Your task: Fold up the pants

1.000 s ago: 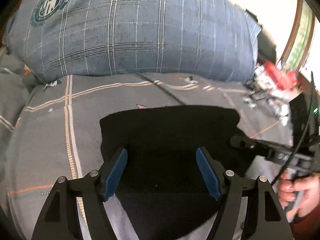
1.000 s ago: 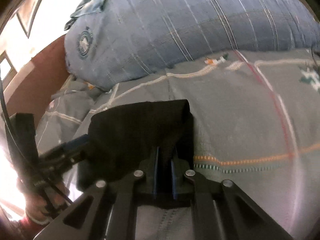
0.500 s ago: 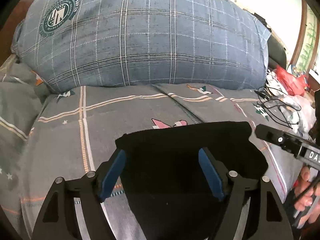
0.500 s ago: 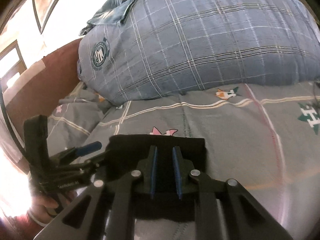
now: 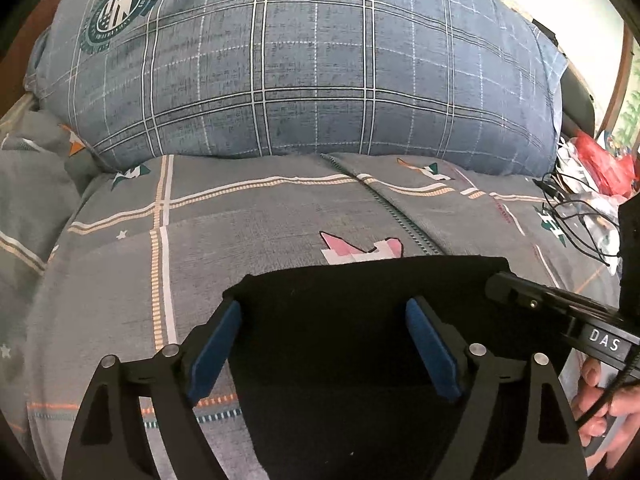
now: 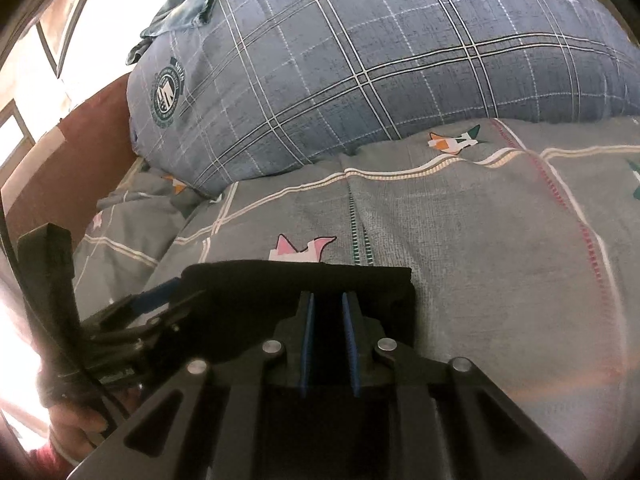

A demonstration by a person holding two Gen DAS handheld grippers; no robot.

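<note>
The black pants (image 5: 360, 300) lie on the grey bedsheet (image 5: 240, 240) as a flat folded block with a straight far edge. My left gripper (image 5: 324, 320) is open, its blue pads (image 5: 216, 344) spread wide over the near left part of the pants. My right gripper (image 6: 328, 320) has its jaws nearly closed on the right part of the pants (image 6: 280, 284), with black cloth between the blue pads (image 6: 306, 340). The right gripper also shows in the left wrist view (image 5: 540, 304), at the pants' right edge. The left gripper shows in the right wrist view (image 6: 152, 300).
A large blue plaid pillow (image 5: 300, 64) lies across the bed behind the pants. Black cables (image 5: 572, 216) and red and white clutter (image 5: 600, 160) sit at the bed's right edge. A brown headboard (image 6: 60, 168) stands at the left. A rumpled grey blanket (image 5: 28, 184) lies far left.
Both grippers and the pants moved toward the near edge of the bed. The pants' far edge now lies straighter and just covers the pink print. The left gripper stayed open.
</note>
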